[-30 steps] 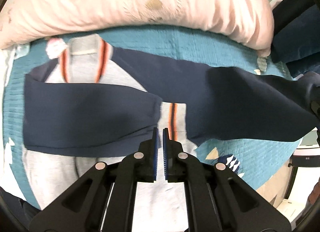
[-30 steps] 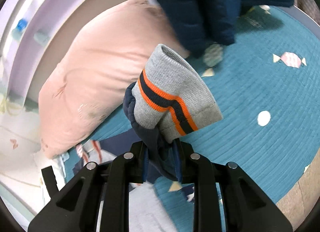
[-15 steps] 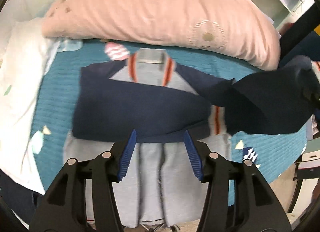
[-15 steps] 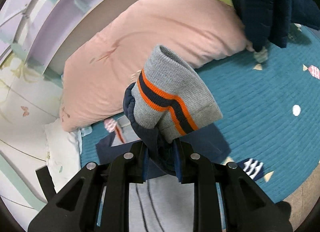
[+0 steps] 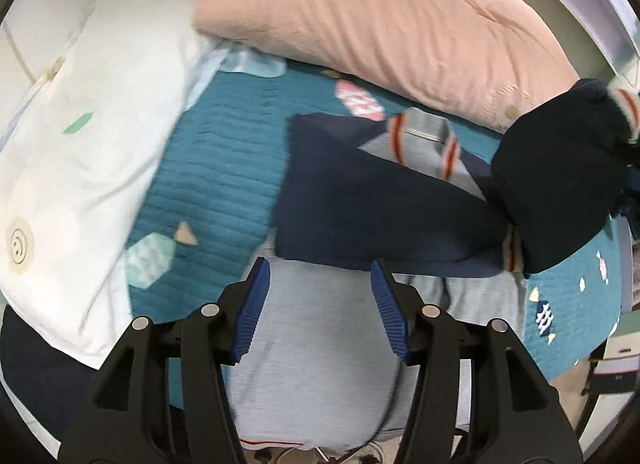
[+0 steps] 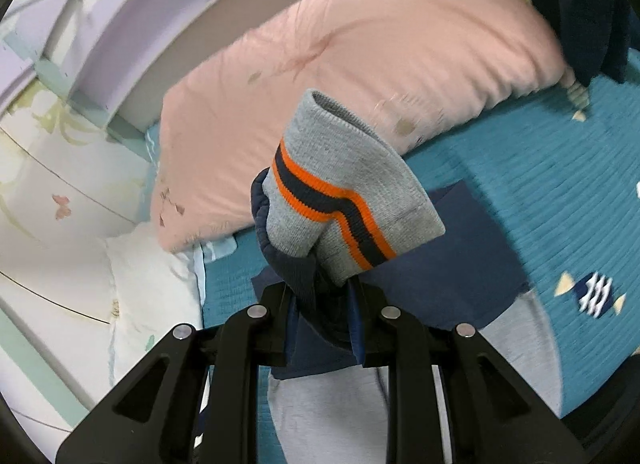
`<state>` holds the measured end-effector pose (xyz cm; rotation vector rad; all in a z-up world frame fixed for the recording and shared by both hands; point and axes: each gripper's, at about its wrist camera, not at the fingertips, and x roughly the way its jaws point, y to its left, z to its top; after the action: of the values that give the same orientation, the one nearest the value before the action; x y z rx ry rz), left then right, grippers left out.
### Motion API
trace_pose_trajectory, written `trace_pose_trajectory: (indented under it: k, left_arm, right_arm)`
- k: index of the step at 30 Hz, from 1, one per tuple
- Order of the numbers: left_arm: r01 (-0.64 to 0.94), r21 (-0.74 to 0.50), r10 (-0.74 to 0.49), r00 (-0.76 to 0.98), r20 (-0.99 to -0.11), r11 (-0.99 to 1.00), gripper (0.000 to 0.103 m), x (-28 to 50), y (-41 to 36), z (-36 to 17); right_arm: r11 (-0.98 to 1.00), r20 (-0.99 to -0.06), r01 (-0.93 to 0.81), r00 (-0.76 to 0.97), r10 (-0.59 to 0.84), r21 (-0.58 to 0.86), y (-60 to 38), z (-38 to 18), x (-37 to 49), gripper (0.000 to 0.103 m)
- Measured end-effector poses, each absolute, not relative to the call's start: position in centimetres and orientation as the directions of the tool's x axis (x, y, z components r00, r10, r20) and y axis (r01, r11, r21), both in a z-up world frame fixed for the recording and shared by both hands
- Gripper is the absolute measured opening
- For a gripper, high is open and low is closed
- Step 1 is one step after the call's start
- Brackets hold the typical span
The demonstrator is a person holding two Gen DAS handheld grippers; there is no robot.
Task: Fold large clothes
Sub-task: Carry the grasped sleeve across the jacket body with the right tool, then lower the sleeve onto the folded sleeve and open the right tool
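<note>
Sweater cuff [image 6: 352,199] between right fingers [image 6: 356,328]; left fingers [image 5: 252,304] apart, empty.

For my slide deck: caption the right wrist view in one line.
Right gripper, jaws clamped on the sweatshirt's striped grey cuff, carries the navy sleeve above the teal bedspread.

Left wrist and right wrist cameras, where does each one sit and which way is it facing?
Left wrist: on the left gripper, looking steeply down at the sweater on the teal blanket; only its own open jaws show.
Right wrist: on the right gripper, angled down towards the pink pillow; its own jaws clamp the sleeve cuff.
Shared: sweater, blanket, pink pillow, white pillow. The left view also catches the lifted sleeve at its right edge.
</note>
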<state>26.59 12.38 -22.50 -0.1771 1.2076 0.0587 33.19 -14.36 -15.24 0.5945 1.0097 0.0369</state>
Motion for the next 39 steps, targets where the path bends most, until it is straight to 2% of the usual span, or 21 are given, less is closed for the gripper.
trace_pose_trajectory:
  k: [13,16,20,23,26,29,32,36,39]
  left_arm:
    - [-0.247,-0.097,-0.017,0.309,-0.951,0.964,0.057,24.5,22.2,-26.2]
    - [-0.271,-0.098,-0.020,0.278,-0.960,0.958,0.058,24.2,23.6,-27.8]
    - [-0.296,-0.089,-0.017,0.237,-0.971,0.951,0.058,23.9,24.7,-29.6]
    - [-0.308,-0.095,-0.026,0.220,-0.975,0.947,0.058,23.8,24.9,-30.6]
    - [-0.308,-0.091,-0.025,0.212,-0.977,0.947,0.058,24.1,24.3,-31.0]
    - [-0.306,-0.108,-0.042,0.213,-0.976,0.946,0.058,24.6,23.5,-30.9]
    - [-0.285,-0.105,-0.042,0.221,-0.974,0.953,0.058,25.3,22.0,-30.6]
    - [-0.245,-0.094,-0.037,0.225,-0.974,0.965,0.062,26.4,19.5,-30.3]
    - [-0.212,-0.119,-0.068,0.233,-0.970,0.970,0.062,27.8,17.5,-30.7]
  right_arm:
    - [0.936,-0.909,0.223,0.378,0.176,0.274,-0.2,-26.9,37.3,0.020]
    - [0.950,-0.931,0.208,0.329,0.157,0.234,1.7,-30.1,37.4,0.023]
    - [0.962,-0.955,0.157,0.232,0.185,0.224,3.4,-34.0,37.1,0.042]
    - [0.945,-0.943,0.116,0.179,0.282,0.305,3.5,-35.4,36.7,0.064]
    - [0.892,-0.898,0.131,0.142,0.416,0.433,2.7,-35.7,36.7,0.072]
    - [0.834,-0.835,0.060,0.093,0.542,0.548,2.1,-35.2,37.2,0.073]
    - [0.701,-0.707,0.091,0.083,0.702,0.707,0.3,-34.3,37.5,0.073]
    - [0.704,-0.709,0.089,0.132,0.692,0.704,-2.5,-32.3,37.7,0.073]
    - [0.771,-0.768,0.069,0.186,0.614,0.633,-6.5,-30.7,37.7,0.072]
